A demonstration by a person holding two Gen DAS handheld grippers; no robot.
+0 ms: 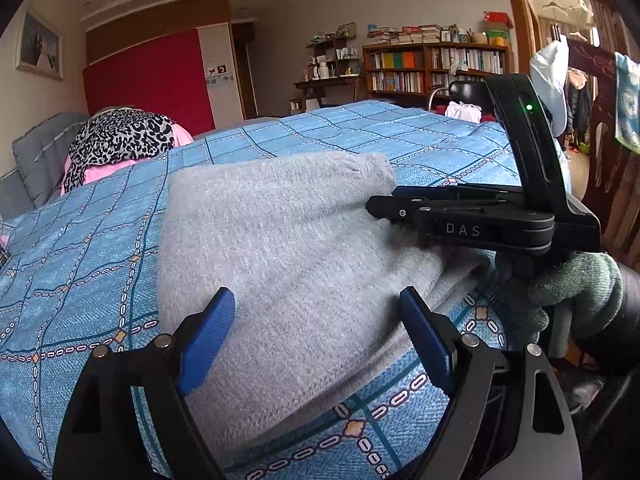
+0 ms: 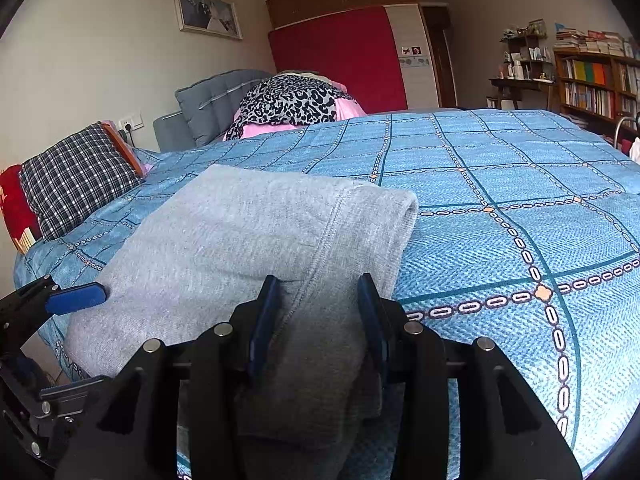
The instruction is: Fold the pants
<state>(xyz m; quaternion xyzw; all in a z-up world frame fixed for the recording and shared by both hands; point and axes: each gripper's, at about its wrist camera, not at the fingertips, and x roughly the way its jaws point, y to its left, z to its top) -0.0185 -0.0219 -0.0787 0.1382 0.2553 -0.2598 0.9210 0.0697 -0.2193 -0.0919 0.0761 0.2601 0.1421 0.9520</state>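
The grey pants (image 2: 248, 240) lie on the blue patterned bedspread (image 2: 500, 208) near the bed's front edge, already doubled over into a thick, compact stack with a rounded fold at the far end. I judge the folding to be in its late stage: either one more fold or a final tidy remains.

My right claw (image 2: 318, 312) is clamped on the near edge of the pants, where a seam runs; bunched cloth fills the gap between the two blue pads and hangs below them. In the left wrist view the same claw comes in from the right with its tip on the fabric.

My left claw (image 1: 320, 328) stands wide, gripping nothing; its pads hover over the near part of the pants, toward the left corner.

Next, I judge, the left claw must close on that near-left edge so both corners can be lifted together and kept level; an uneven lift would skew the stack.
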